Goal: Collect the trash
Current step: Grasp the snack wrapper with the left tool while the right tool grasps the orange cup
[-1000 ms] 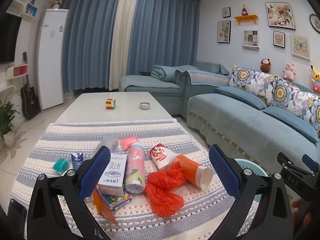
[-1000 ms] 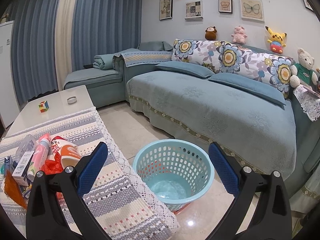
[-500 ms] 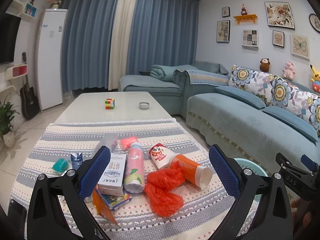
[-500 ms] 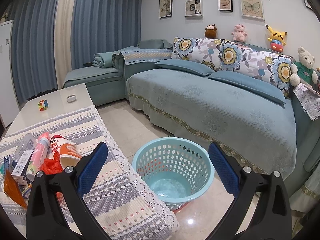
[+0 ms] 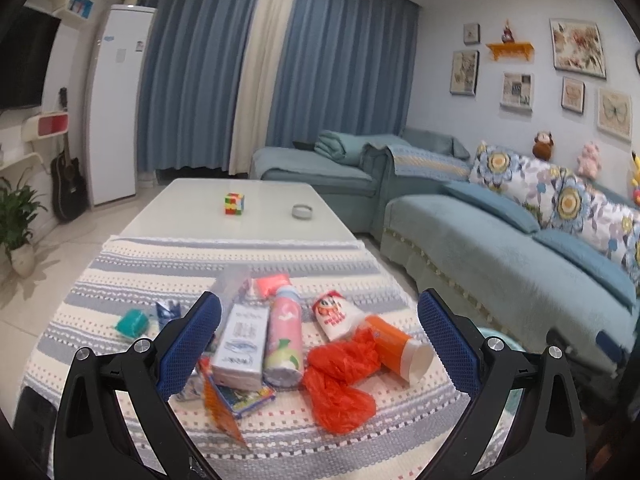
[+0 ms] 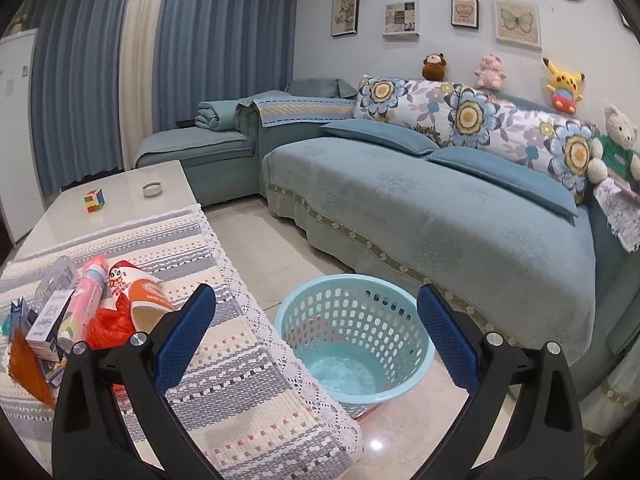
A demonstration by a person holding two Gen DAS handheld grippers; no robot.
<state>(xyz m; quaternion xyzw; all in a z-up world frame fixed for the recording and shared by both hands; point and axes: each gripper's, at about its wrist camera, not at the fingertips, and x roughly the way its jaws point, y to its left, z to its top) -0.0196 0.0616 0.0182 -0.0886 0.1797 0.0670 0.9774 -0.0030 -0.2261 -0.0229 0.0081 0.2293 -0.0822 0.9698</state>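
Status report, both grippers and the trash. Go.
Left gripper open, empty, above trash pile on striped tablecloth. Right gripper open, empty, facing basket on floor. Basket looks empty. Nothing blocking.

Even, soft indoor light; a small glare spot on the floor tiles (image 6: 375, 445). Left wrist view slightly motion-blurred, right wrist view sharper. Fisheye bends edges; black vignette fills corners
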